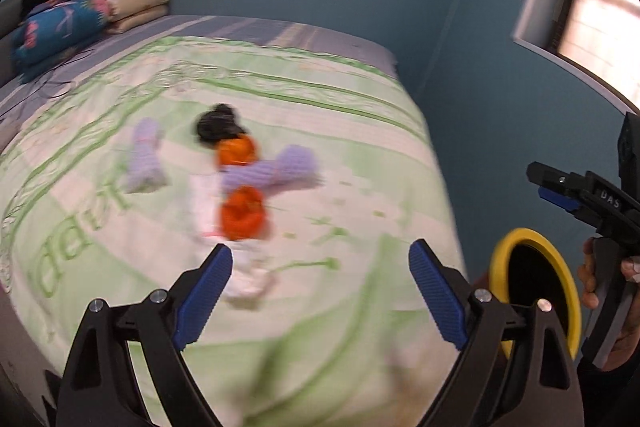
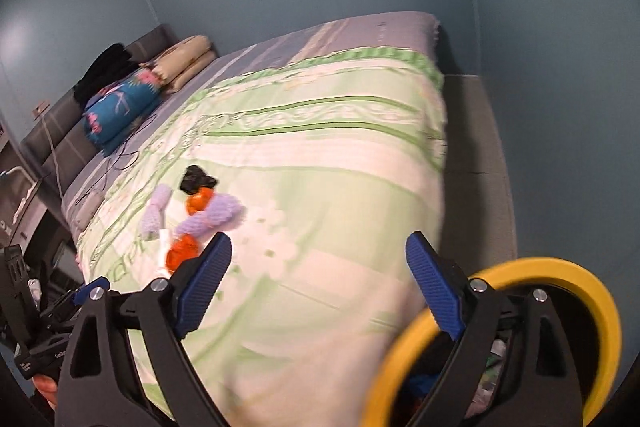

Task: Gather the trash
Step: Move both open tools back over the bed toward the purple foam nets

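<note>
Left wrist view: left gripper (image 1: 320, 275) up over the bed (image 1: 360, 155), jaws spread wide, nothing btwn them. Trash pile (image 1: 240, 187) (orange, purple, black, white bits) just ahead on the green cover, blurry. Right gripper (image 1: 560, 193) off to the side near the yellow-rimmed bin (image 1: 538, 287); can't tell its jaws here. Right wrist view: right gripper's jaws also spread, empty, w/ bin interior showing some stuff inside.

My left wrist view looks along its tongs across the bed (image 1: 320, 99) toward the headboard; my right wrist view sits further right, over the yellow-rimmed bin (image 2: 560, 275). Both share the trash pile (image 1: 240, 179) ahead.
</note>
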Motion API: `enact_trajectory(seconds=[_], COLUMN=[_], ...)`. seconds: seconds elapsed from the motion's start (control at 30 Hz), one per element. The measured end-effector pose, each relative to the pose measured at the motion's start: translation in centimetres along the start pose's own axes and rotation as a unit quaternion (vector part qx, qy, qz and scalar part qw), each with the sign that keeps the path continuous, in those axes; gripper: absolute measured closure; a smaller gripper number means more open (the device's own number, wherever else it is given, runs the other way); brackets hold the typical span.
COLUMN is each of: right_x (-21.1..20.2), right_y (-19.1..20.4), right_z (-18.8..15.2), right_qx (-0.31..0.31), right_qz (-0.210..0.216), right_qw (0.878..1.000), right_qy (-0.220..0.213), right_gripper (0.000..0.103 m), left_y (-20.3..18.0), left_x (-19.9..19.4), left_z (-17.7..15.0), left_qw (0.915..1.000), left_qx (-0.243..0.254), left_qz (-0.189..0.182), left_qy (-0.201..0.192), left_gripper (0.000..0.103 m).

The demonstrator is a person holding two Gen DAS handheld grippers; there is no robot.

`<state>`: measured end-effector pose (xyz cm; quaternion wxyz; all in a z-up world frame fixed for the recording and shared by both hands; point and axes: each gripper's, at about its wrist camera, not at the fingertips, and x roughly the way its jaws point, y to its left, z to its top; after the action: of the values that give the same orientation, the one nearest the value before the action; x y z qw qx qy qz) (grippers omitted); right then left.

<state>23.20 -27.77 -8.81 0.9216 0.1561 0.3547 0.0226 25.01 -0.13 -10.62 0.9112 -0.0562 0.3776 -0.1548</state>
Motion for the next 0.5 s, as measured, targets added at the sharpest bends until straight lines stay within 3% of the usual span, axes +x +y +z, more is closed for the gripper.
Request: enact_trajectory(seconds=[0.23,0.5], right_x=[5.3,10.6], right_y=[5.5,10.5], right_z=[1.3,2.1], right_qx=[-0.023,-0.055], right_qz=[0.024,0.037], right_qw=[0.999,0.995], right_qy=[0.037,0.07], right_gripper=[0.017,0.017], left_y=[7.4,13.4], left_x=[-0.7,0.4], left_z=[1.2,2.5], left_qw=[0.9977,0.9928], left_qx=[-0.051,-0.09], left_qz=[0.044,0.079], left_qy=[-0.008,-0.006], left_gripper=[0.017,0.017])
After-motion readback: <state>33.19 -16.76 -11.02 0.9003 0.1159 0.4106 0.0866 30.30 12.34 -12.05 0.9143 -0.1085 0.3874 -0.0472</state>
